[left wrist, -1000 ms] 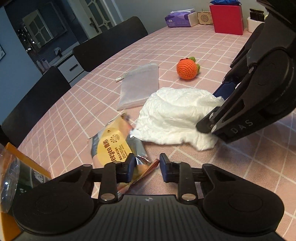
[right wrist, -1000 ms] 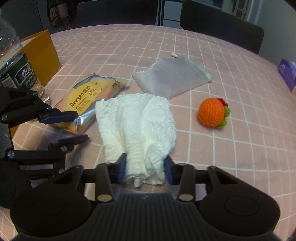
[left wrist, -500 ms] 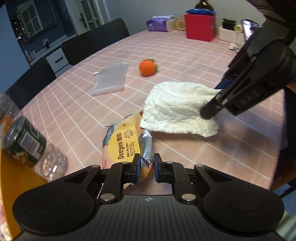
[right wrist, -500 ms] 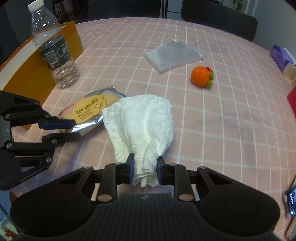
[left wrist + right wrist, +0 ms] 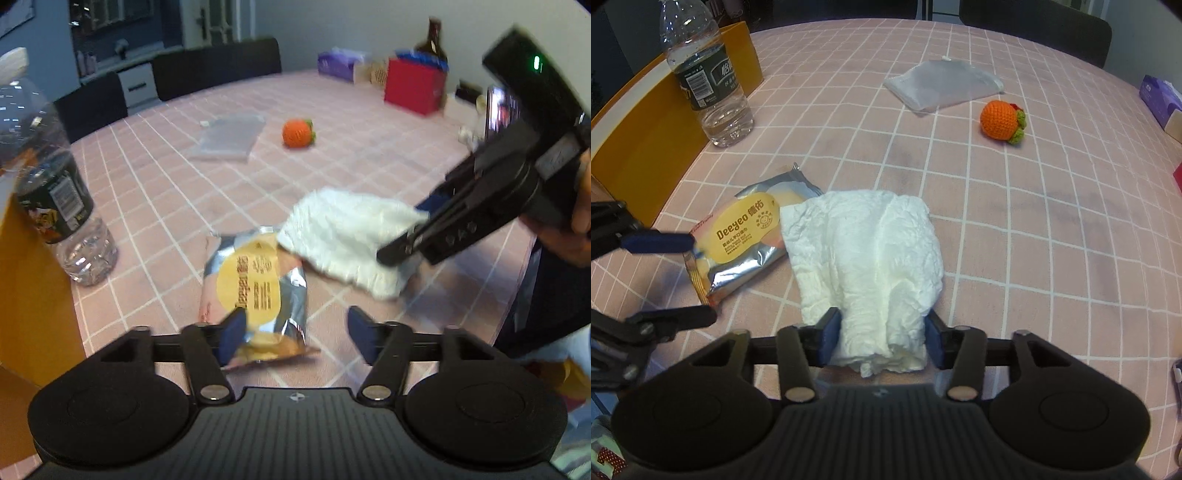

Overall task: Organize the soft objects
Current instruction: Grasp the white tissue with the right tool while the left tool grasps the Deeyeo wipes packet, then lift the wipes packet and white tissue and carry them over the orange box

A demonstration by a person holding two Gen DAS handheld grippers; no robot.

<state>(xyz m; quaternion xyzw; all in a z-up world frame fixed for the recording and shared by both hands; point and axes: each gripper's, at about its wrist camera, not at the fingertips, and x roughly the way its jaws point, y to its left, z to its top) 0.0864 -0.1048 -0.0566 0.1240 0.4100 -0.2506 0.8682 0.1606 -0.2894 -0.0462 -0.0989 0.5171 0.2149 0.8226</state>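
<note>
A crumpled white cloth (image 5: 868, 266) lies on the pink checked tablecloth, its near end between the fingers of my right gripper (image 5: 882, 339), which stands open around it. It also shows in the left wrist view (image 5: 343, 232). A silver and yellow snack packet (image 5: 746, 240) lies left of the cloth, partly under its edge. My left gripper (image 5: 297, 338) is open, its left finger at the packet's near end (image 5: 255, 288). An orange crocheted ball (image 5: 1001, 120) and a grey mesh pouch (image 5: 942, 88) lie farther back.
A water bottle (image 5: 709, 85) stands beside an orange box (image 5: 639, 133) at the left. A purple tissue box (image 5: 340, 66), a red box (image 5: 413, 88) and a dark bottle (image 5: 432, 37) stand at the table's far side. Black chairs (image 5: 218, 66) line the far edge.
Both grippers have opened: the left let go of the snack packet, the right let go of the white cloth. Both have drawn back a little from the table's middle.
</note>
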